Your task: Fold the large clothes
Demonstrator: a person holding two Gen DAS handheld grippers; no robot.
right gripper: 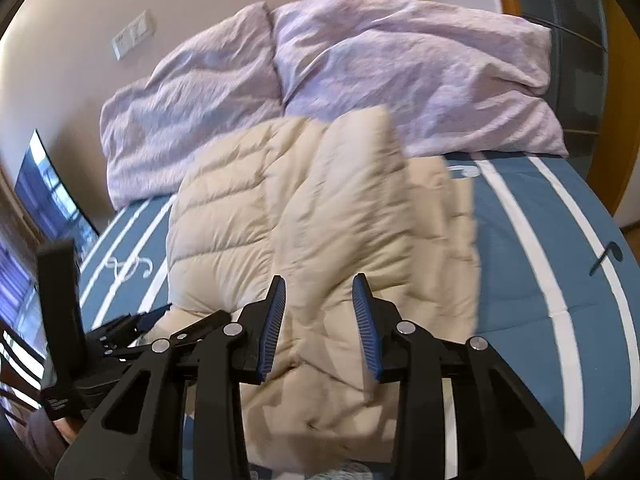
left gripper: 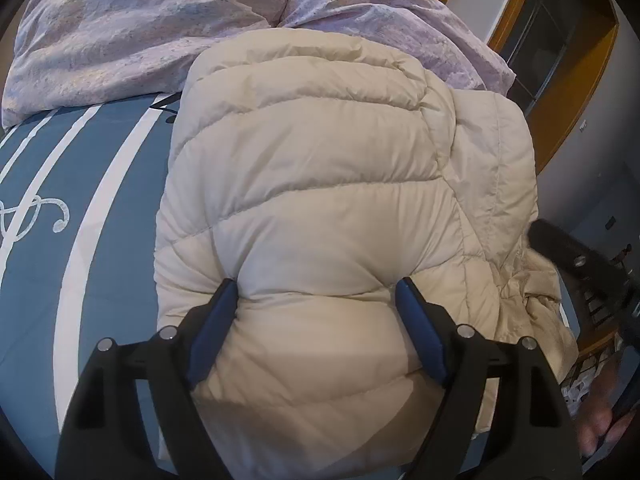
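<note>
A cream quilted puffer jacket (left gripper: 320, 168) lies folded on the blue bedspread with white stripes (left gripper: 100, 200). My left gripper (left gripper: 316, 284) stands wide open over its near end. The fingertips (left gripper: 230, 286) dig into the padding, which bulges up between them. In the right wrist view the jacket (right gripper: 248, 216) is blurred along its right side. My right gripper (right gripper: 320, 280) hovers above its near part with the jaws a narrow gap apart. Both ribbed blue pads (right gripper: 366, 320) show bare, with no fabric pinched. The left gripper (right gripper: 136, 320) shows at the jacket's left edge.
A crumpled lilac duvet (right gripper: 360, 80) is heaped at the head of the bed, just beyond the jacket. Wooden door frames (left gripper: 576, 92) stand to the right. A hand (left gripper: 600, 420) shows at the lower right edge. A window (right gripper: 52, 196) is at the left.
</note>
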